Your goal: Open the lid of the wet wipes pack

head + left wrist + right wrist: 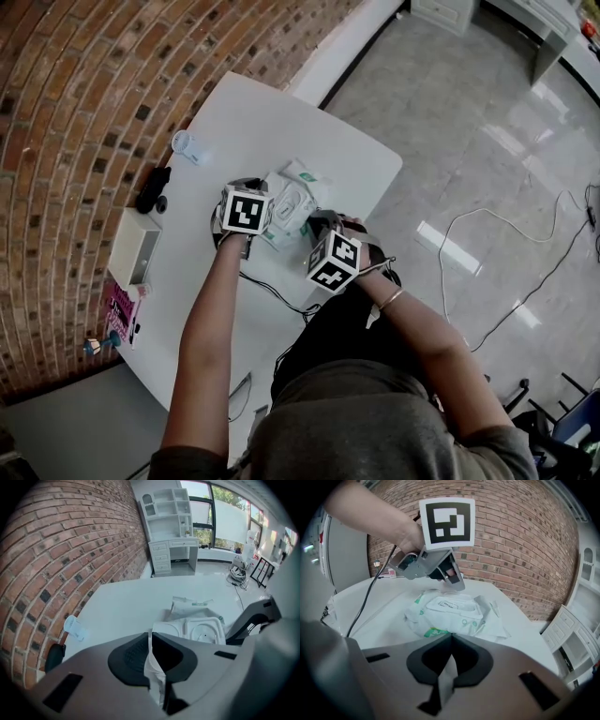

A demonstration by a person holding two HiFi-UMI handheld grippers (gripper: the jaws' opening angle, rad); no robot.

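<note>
The wet wipes pack [447,613] lies flat on the white worktop [281,122], between my two claws. I judge it light and soft: a slippery, crinkled film body that will slide or lift unless it is pinned. Its lid [449,605] is the one stiff part, a white plastic flap in a frame on top. I cannot tell whether it is latched. The place to take hold is the lid's free lip, with the film held down clear of the frame. The left claw [150,634], at the pack's far end, is clenched on a thin, crumpled white sheet [156,673]; whether that is film or a wipe I cannot say. The right claw [451,637], at the near end, is clenched on a pale strip [446,676].
</note>
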